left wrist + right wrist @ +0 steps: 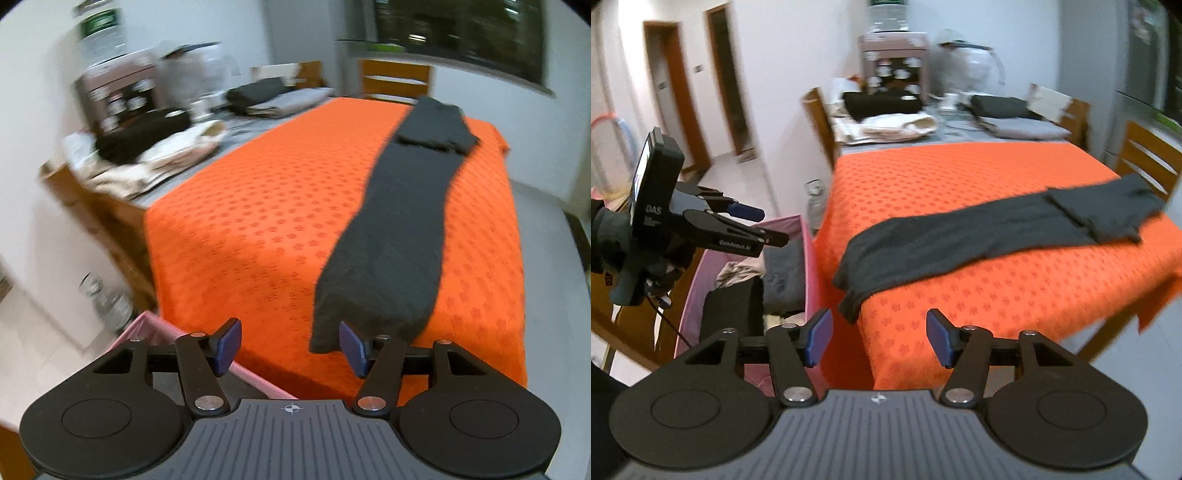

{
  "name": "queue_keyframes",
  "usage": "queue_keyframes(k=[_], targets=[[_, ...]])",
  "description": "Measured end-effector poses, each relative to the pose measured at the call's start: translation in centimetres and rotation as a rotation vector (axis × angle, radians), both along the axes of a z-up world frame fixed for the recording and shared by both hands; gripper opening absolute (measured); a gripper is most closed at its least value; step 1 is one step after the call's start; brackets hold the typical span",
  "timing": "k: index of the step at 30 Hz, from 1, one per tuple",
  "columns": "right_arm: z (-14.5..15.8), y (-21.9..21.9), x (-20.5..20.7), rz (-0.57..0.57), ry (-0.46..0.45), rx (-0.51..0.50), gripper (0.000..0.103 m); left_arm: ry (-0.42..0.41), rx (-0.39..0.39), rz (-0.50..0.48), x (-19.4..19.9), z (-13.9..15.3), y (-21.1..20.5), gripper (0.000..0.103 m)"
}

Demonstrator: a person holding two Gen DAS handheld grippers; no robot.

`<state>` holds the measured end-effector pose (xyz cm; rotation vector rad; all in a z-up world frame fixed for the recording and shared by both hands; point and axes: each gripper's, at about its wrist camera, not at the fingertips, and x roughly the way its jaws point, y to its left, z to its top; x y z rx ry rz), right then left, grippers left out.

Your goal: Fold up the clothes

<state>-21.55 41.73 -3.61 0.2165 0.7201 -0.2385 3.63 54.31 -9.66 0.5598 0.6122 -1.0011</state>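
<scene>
1. Lying stretched in a long strip across the orange cloth [997,295]: the dark garment [960,236], one end folded back on itself at the far side of the cloth, the other end drooping over the cloth's near edge.
2. Hovering just short of that drooping end: the left gripper [290,345], jaws standing apart with nothing between them, the blue pads [229,345] clear of the fabric, though the other pad sits so close to the garment's hem that touching cannot be ruled out.
3. Hanging before the near corner of the orange cloth: the right gripper [879,341], jaws apart and empty, the garment's hanging end just beyond its tips.
4. Showing in the right wrist view, left of the orange cloth: the left gripper again, gripped by a gloved hand [609,236], poised above the pink bin [809,258].
5. Standing beside the orange cloth's near left edge: that pink bin, holding bundled clothing.
6. Sitting beyond the far edge of the orange cloth: folded stacks [1012,114], dark and grey, and a heap of pale fabric [890,125], blurred.
</scene>
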Motion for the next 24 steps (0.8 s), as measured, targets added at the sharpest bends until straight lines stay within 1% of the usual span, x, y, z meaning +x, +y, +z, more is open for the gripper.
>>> queue_keyframes(k=[6, 10, 12, 15, 17, 21, 24], targets=[[-1.8, 4.5, -0.3, -0.219, -0.009, 0.037, 0.063, -0.055, 0.033, -0.271, 1.7, -3.6, -0.4, 0.062], [-3.6, 7.9, 0.9, -0.376, -0.007, 0.049, 0.063, -0.140, 0.073, -0.455, 2.7, -6.4, -0.7, 0.062], [-4.4, 9.5, 1.7, -0.433, -0.008, 0.056, 0.063, -0.163, 0.096, -0.526, 3.4, -7.7, -0.9, 0.062], [-5.4, 11.9, 2.9, -0.491, -0.010, 0.061, 0.063, -0.178, 0.141, -0.585, 4.6, -10.2, -1.4, 0.062], [-6.0, 13.3, 3.7, -0.516, -0.008, 0.060, 0.063, -0.193, 0.145, -0.597, 5.0, -11.7, -1.5, 0.061], [-7.2, 15.5, 5.0, -0.559, 0.003, 0.075, 0.063, -0.182, 0.111, -0.604, 5.5, -13.5, -1.7, 0.061], [-7.8, 16.8, 5.6, -0.579, 0.011, 0.077, 0.063, -0.202, 0.083, -0.615, 5.2, -14.5, -1.8, 0.061]])
